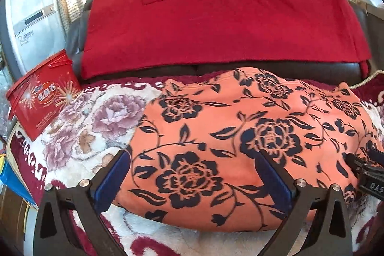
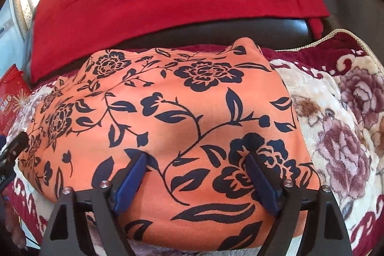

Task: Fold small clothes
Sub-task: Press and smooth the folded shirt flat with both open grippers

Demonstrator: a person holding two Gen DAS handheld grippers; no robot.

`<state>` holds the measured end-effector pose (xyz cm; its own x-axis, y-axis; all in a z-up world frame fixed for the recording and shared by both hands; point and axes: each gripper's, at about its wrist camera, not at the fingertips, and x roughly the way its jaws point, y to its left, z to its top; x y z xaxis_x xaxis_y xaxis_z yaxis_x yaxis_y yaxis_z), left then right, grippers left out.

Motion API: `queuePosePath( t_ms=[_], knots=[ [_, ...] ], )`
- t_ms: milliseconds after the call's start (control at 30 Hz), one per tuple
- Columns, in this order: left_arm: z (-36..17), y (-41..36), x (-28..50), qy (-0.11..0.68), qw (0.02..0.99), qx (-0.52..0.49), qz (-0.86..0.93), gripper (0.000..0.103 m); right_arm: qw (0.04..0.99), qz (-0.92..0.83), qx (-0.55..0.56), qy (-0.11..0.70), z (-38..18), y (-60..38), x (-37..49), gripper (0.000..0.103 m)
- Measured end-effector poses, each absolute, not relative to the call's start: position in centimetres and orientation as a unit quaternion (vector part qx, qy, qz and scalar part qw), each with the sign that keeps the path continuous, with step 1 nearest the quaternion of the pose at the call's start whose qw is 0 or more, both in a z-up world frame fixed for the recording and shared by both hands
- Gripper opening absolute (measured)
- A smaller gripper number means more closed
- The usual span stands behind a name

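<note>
An orange garment with a dark blue flower print (image 1: 240, 126) lies folded flat on a flowered blanket (image 1: 91, 126). It also fills the right wrist view (image 2: 168, 116). My left gripper (image 1: 192, 160) is open over the garment's near left part, its blue pads (image 1: 115, 174) wide apart and empty. My right gripper (image 2: 195, 162) is open over the garment's near right part, empty. The right gripper's tip shows at the right edge of the left wrist view (image 1: 367, 169). The left gripper's tip shows at the left edge of the right wrist view (image 2: 14, 148).
A red cloth (image 1: 216, 16) drapes over a dark sofa back (image 1: 240, 67) behind the blanket. A red printed bucket (image 1: 43, 92) stands at the left. A white appliance (image 1: 31, 4) is at the far left. The blanket (image 2: 336, 124) extends to the right.
</note>
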<state>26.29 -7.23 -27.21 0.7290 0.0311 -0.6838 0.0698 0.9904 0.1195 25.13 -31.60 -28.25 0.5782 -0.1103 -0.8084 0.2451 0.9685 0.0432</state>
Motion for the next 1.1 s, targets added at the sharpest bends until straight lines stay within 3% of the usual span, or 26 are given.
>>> queuePosePath(
  t_ms=[167, 300, 367, 400, 467, 500, 533, 733, 1100],
  knots=[
    [-26.6, -7.7, 26.3, 0.362, 0.93, 0.059, -0.021, 0.103, 0.886, -0.097, 0.067, 0.448, -27.8, -31.7, 24.8, 0.086],
    [-26.5, -8.4, 26.1, 0.355, 0.932, 0.063, -0.025, 0.103, 0.903, -0.138, 0.075, 0.4, -25.8, -33.3, 23.3, 0.086],
    [-26.7, -8.8, 26.1, 0.355, 0.932, 0.068, -0.029, 0.103, 0.909, -0.154, 0.065, 0.381, -25.0, -33.9, 22.8, 0.079],
    [-26.8, -9.0, 26.1, 0.356, 0.931, 0.07, -0.031, 0.103, 0.909, -0.158, 0.063, 0.38, -25.0, -34.1, 22.7, 0.07],
    [-27.3, -9.5, 26.2, 0.365, 0.928, 0.072, -0.037, 0.103, 0.899, -0.159, 0.073, 0.4, -25.8, -34.7, 23.0, 0.061],
    [-27.5, -9.7, 26.2, 0.369, 0.926, 0.072, -0.04, 0.103, 0.892, -0.154, 0.082, 0.418, -26.4, -35.0, 23.2, 0.05],
    [-27.8, -10.0, 26.4, 0.377, 0.922, 0.072, -0.045, 0.103, 0.882, -0.15, 0.094, 0.438, -27.3, -35.3, 23.5, 0.048],
    [-31.3, -11.0, 28.2, 0.445, 0.89, 0.079, -0.056, 0.103, 0.878, -0.151, 0.088, 0.446, -27.9, -35.5, 23.6, 0.049],
    [-32.6, -9.4, 28.0, 0.44, 0.893, 0.023, -0.094, 0.103, 0.878, -0.15, 0.089, 0.446, -28.1, -35.5, 23.7, 0.049]
  ],
)
